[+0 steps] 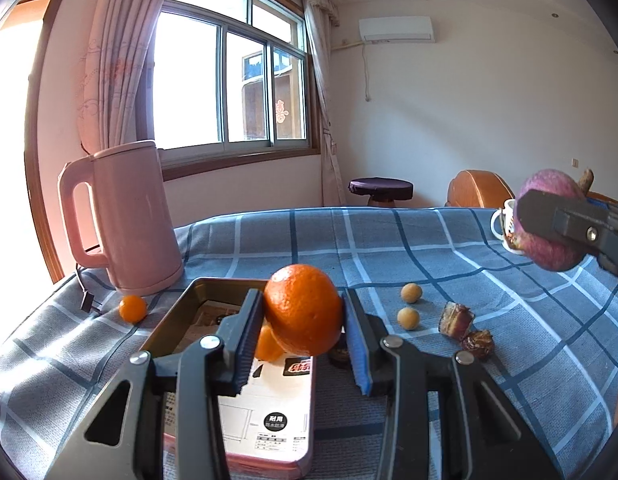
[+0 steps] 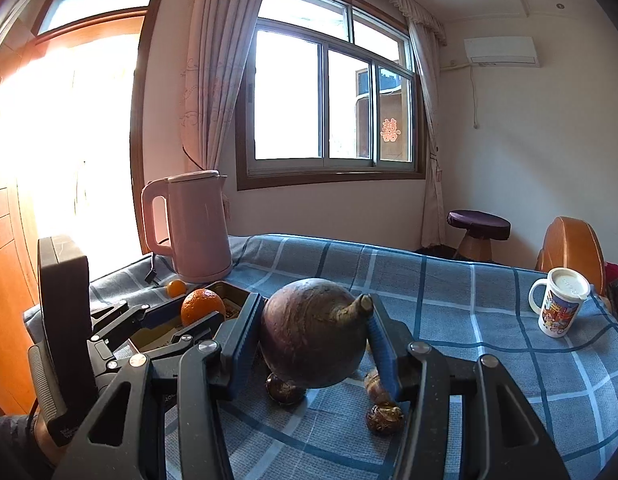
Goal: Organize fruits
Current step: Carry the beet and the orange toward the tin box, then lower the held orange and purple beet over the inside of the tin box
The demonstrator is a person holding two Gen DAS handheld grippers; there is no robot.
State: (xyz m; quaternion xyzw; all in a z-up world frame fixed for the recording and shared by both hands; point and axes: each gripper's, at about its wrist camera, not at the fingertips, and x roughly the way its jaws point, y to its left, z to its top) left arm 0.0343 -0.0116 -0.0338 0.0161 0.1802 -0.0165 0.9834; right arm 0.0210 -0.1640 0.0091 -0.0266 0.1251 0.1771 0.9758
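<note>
- The orange (image 1: 303, 308) is round with a dimpled, glossy peel; the purple fruit (image 2: 314, 332) is a smooth, dull globe with a stubby brown stem; two pale, matt little balls (image 1: 410, 305) and two dark, wrinkled brown pieces (image 1: 465, 328) lie on the woven blue checked cloth (image 1: 429, 248).
- A shallow rectangular metal tin (image 1: 181, 316) rests on the cloth with printed paper lining it and a small orange fruit (image 1: 267, 345) inside (partly hidden behind the big orange); another small orange one (image 1: 133, 309) lies outside, near the smooth pink kettle (image 1: 129, 220).
- A lidded white mug (image 2: 557, 306) with a printed picture stands well apart at the far right.
- The left gripper (image 1: 303, 334) clamps the orange between its ribbed fingers, lifted above the tin's edge.
- The right gripper (image 2: 315, 344) grips the purple fruit on both sides, above the brown pieces.
</note>
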